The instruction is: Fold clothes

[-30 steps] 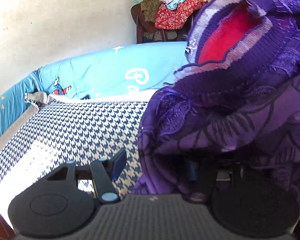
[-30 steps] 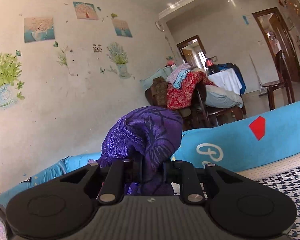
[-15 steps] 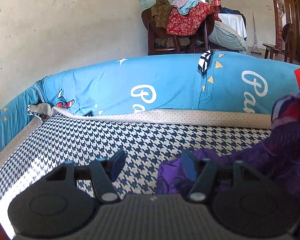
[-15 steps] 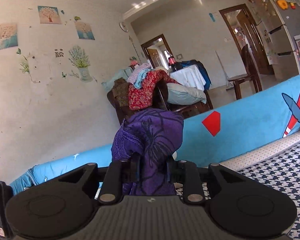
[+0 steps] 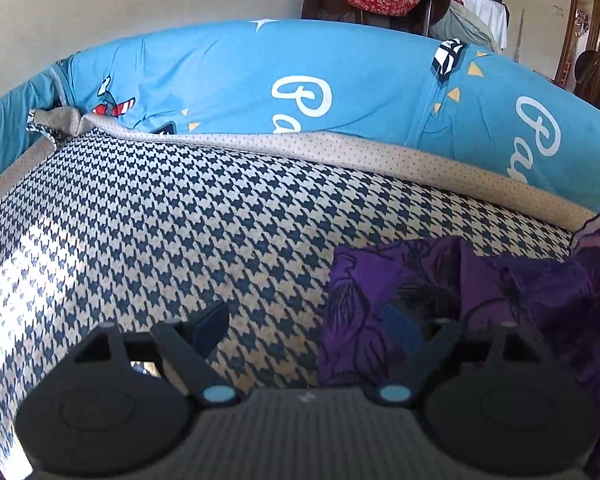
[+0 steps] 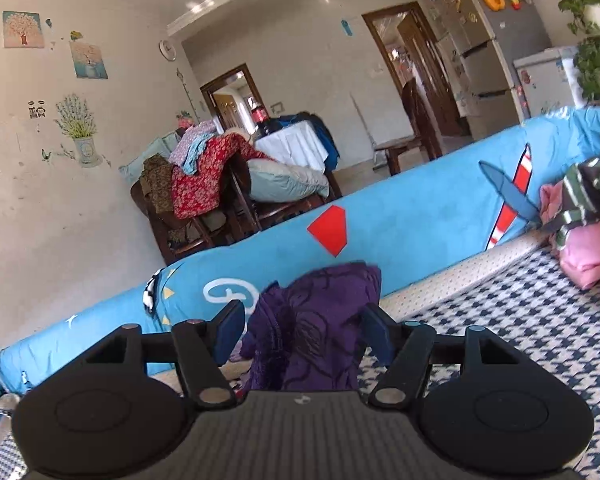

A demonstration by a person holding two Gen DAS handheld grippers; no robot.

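Both my grippers, left gripper (image 5: 304, 330) and right gripper (image 6: 302, 334), have just been opening and are released, purple garment (image 6: 316, 328) slumped between the right jaws on the checked mattress (image 5: 160, 232); risk: it bunches and snags a finger.

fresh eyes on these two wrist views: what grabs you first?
The purple garment, bunched up between the right gripper's jaws, which have just been opening and no longer press on it. Around it, the blue-and-white houndstooth cover fills the left wrist view, edged by a bright blue bolster. Pink and striped clothes sit far right.
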